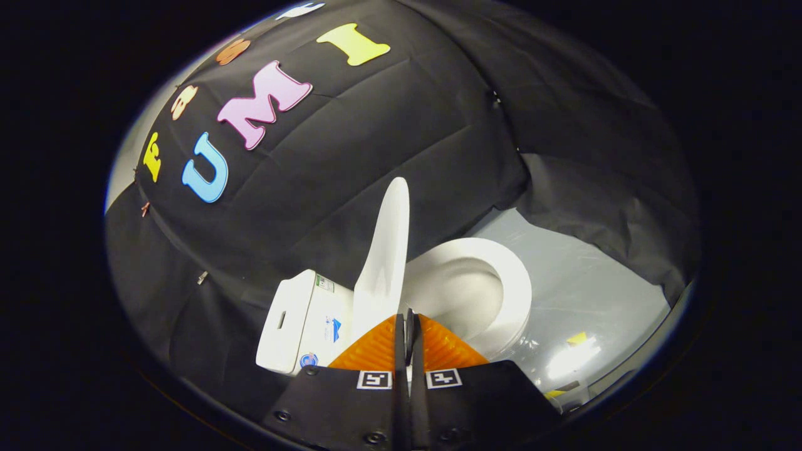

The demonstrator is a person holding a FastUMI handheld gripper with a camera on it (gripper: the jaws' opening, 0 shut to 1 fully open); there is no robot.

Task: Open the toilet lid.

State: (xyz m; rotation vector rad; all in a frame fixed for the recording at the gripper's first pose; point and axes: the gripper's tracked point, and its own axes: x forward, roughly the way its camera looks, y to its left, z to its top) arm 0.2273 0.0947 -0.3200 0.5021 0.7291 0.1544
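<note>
A white toilet stands ahead of my fingers. Its lid (pixel 387 250) is raised and stands upright on edge, leaning toward the tank (pixel 301 319). The seat ring (pixel 510 282) and the bowl (pixel 460 291) lie uncovered beside the lid. My gripper (pixel 408 316) sits just in front of the lid's lower edge, its two fingers pressed together with nothing between them. I cannot tell whether the tips touch the lid.
Black cloth walls close in behind and to both sides of the toilet. A grey glossy floor (pixel 595 294) spreads past the bowl, with small yellow tape marks (pixel 576 339) on it.
</note>
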